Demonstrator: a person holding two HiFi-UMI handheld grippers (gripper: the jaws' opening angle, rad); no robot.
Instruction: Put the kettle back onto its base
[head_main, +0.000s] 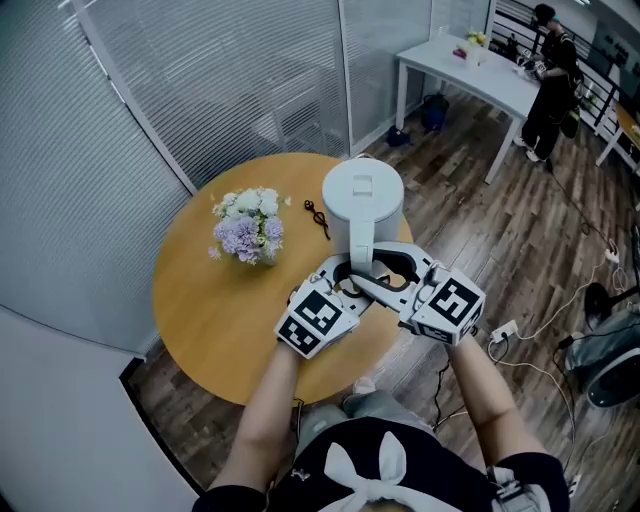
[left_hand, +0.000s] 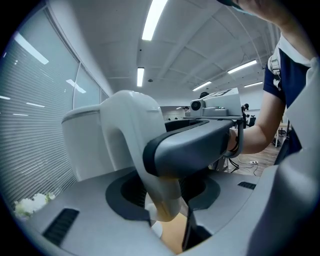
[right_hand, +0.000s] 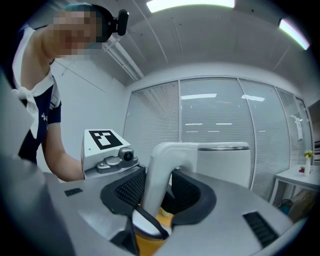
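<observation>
Jaws on the left gripper (left_hand: 165, 200) and the right gripper (right_hand: 156, 202) are both set pretty wide but clamped on the handle (right_hand: 161, 165) of the white kettle (head_main: 362, 195), one from each side. Kettle's over the near right part of the round wooden surface (head_main: 215, 320); can't tell if it's actually touching down. Purple and white flowers (head_main: 248, 228) stand further left, with a small dark clip (head_main: 318, 218) lying between them and the kettle.
</observation>
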